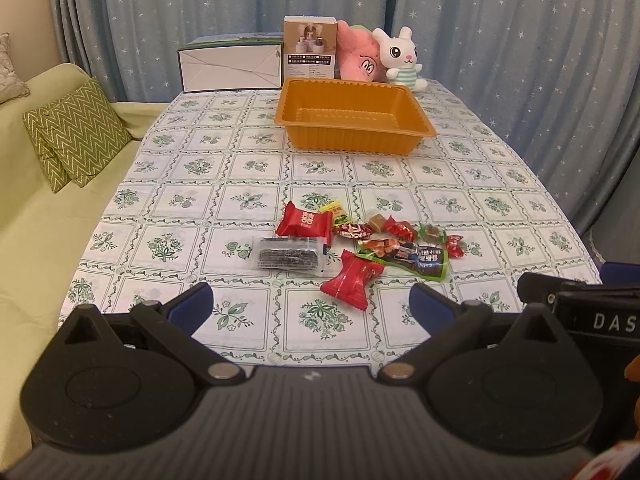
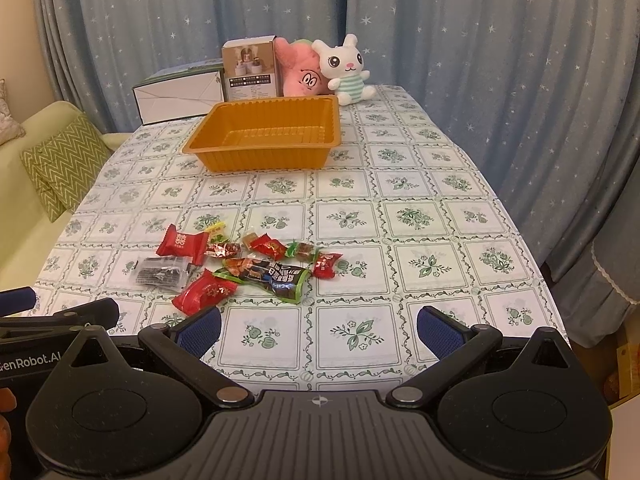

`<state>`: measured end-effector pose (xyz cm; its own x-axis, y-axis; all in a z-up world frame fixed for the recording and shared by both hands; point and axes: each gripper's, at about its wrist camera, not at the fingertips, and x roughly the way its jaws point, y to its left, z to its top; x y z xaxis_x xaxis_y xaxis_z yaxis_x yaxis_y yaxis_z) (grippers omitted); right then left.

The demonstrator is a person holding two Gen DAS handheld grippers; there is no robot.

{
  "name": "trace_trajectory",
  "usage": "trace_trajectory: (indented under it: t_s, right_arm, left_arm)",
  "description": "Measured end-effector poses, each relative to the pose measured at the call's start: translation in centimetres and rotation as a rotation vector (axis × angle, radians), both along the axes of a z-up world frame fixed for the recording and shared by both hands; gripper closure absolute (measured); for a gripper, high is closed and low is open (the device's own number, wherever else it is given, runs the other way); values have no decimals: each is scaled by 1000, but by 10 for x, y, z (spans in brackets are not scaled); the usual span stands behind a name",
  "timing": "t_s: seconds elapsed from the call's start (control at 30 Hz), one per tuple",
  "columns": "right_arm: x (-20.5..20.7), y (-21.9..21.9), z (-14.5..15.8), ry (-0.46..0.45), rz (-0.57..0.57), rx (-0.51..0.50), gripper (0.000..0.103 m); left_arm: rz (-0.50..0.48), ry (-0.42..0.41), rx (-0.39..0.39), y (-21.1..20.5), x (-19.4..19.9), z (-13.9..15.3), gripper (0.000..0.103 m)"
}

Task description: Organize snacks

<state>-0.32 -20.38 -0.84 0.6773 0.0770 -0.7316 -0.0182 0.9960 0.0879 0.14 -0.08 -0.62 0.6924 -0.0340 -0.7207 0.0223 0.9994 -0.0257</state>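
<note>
A heap of wrapped snacks lies on the patterned tablecloth: two red packets (image 1: pixel 305 223) (image 1: pixel 352 280), a clear pack of dark pieces (image 1: pixel 287 255), a green-edged bag (image 1: pixel 404 256) and several small candies (image 1: pixel 400 229). The same heap shows in the right wrist view, with the green-edged bag (image 2: pixel 266 274) at its near side. An empty orange tray (image 1: pixel 352 118) (image 2: pixel 264 136) stands farther back. My left gripper (image 1: pixel 311 304) is open and empty, just short of the heap. My right gripper (image 2: pixel 319 326) is open and empty, to the right of the heap.
Behind the tray stand a white box (image 1: pixel 230 65), a brown carton (image 1: pixel 309 47), a pink plush (image 1: pixel 358 54) and a white rabbit plush (image 1: pixel 402 58). A green sofa with zigzag cushions (image 1: pixel 76 132) runs along the table's left side. Blue starred curtains hang behind.
</note>
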Motion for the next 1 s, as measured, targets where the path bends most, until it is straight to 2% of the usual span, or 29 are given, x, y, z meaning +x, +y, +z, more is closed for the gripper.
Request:
trace_trajectory:
  t_s: [1.0]
  right_arm:
    - [3,-4,1,-5,-5,-5,0]
  left_arm:
    - [-4,-1,10,-1,3,-1,0]
